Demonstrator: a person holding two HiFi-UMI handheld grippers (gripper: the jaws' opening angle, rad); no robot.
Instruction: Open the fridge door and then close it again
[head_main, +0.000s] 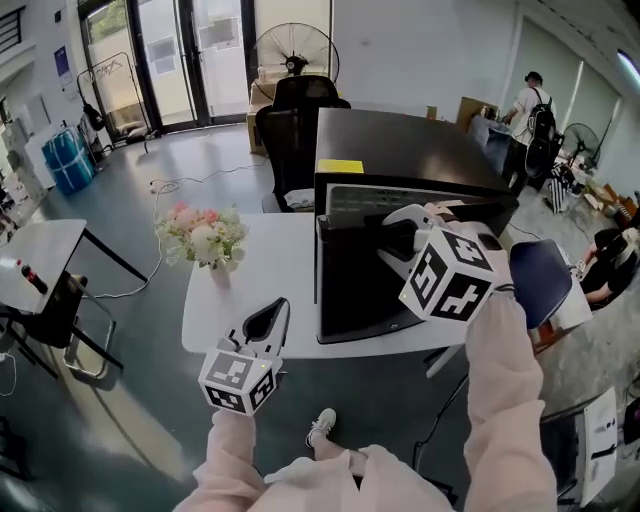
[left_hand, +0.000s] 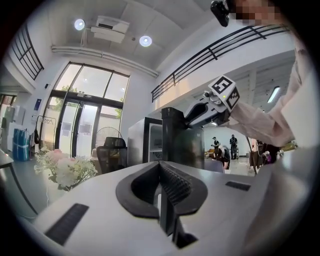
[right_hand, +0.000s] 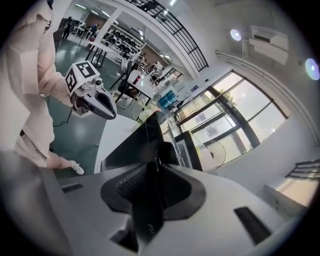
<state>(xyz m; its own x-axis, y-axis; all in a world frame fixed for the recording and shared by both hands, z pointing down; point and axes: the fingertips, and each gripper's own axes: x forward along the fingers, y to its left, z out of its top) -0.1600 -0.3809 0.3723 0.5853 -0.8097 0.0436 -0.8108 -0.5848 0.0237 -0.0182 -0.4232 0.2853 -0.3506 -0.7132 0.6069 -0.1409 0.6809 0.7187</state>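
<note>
A black mini fridge (head_main: 400, 150) stands on the white table (head_main: 250, 300). Its door (head_main: 350, 290) is swung partly open, and the pale inside shows behind it in the left gripper view. My right gripper (head_main: 395, 245) reaches down to the door's top edge. In the right gripper view the dark door edge (right_hand: 135, 145) runs between the pads, and the jaws are shut on it. My left gripper (head_main: 268, 320) hovers over the table's front edge, left of the door, shut with nothing in it. The left gripper view shows the door (left_hand: 182, 142) ahead and the right gripper (left_hand: 192, 116) on it.
A vase of pink and white flowers (head_main: 205, 238) stands on the table left of the fridge. A black office chair (head_main: 295, 130) and a fan (head_main: 295, 55) are behind it. A blue chair (head_main: 535, 280) is at the right, a small side table (head_main: 35, 260) at the left, and a person (head_main: 530, 105) far right.
</note>
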